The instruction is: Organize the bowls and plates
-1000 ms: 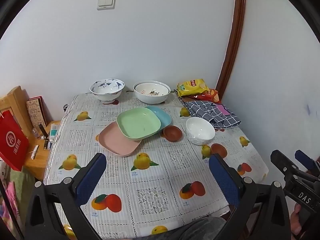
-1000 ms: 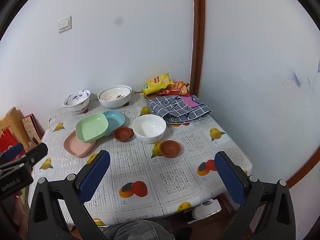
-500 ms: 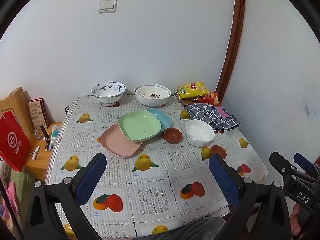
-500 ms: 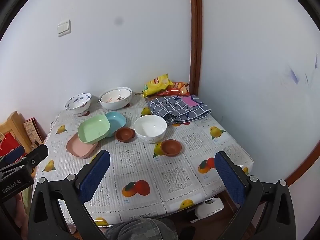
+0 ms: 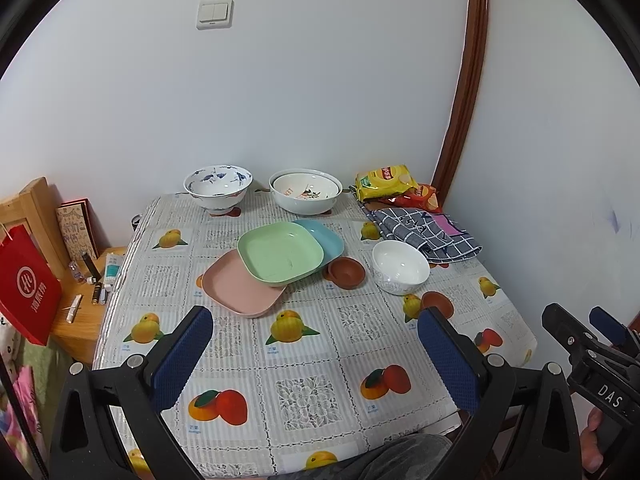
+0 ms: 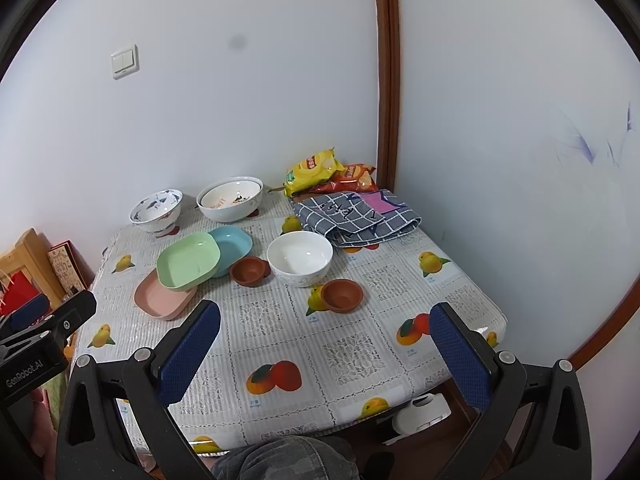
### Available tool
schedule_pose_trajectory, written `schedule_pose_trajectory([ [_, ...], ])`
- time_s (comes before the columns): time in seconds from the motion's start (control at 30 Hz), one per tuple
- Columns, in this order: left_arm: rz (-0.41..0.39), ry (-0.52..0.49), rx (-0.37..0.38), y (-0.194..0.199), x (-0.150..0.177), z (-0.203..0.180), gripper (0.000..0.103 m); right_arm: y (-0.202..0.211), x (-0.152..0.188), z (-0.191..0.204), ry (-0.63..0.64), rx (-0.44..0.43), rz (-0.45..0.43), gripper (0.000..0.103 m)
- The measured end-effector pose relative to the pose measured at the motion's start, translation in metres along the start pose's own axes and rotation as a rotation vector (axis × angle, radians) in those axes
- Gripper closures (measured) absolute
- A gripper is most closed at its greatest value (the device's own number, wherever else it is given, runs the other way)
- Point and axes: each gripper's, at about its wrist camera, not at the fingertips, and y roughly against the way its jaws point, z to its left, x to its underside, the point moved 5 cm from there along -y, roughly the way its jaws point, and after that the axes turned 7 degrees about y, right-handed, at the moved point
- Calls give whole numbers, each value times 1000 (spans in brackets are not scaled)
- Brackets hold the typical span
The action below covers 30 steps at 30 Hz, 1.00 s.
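On the fruit-print table point(image 5: 304, 392) a green plate point(image 5: 280, 251) lies over a pink plate point(image 5: 236, 292) and a blue plate point(image 5: 326, 236). A white bowl point(image 5: 400, 266) sits between two small brown dishes point(image 5: 347, 272) point(image 5: 438, 304). A blue-patterned bowl point(image 5: 218, 186) and a large white bowl point(image 5: 306, 190) stand at the back. My left gripper point(image 5: 316, 354) is open and empty above the near table edge. My right gripper point(image 6: 325, 346) is open and empty too; there the green plate point(image 6: 188, 260) and white bowl point(image 6: 300, 256) lie ahead.
Snack bags point(image 5: 386, 182) and a folded checked cloth point(image 5: 424, 232) lie at the back right corner by the wall. A wooden side table point(image 5: 80, 320) with small items and a red bag point(image 5: 24, 284) stands left of the table.
Both grippers have pulled back and risen slightly, so the table looks a little farther. Nothing on the table has moved.
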Motion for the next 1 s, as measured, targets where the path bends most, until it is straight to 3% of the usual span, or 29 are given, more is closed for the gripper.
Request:
schedule_pose_trajectory([
  [1.0, -12, -15, -8, 3, 0, -2, 0, 9, -1, -3, -20, -6, -20, 0],
])
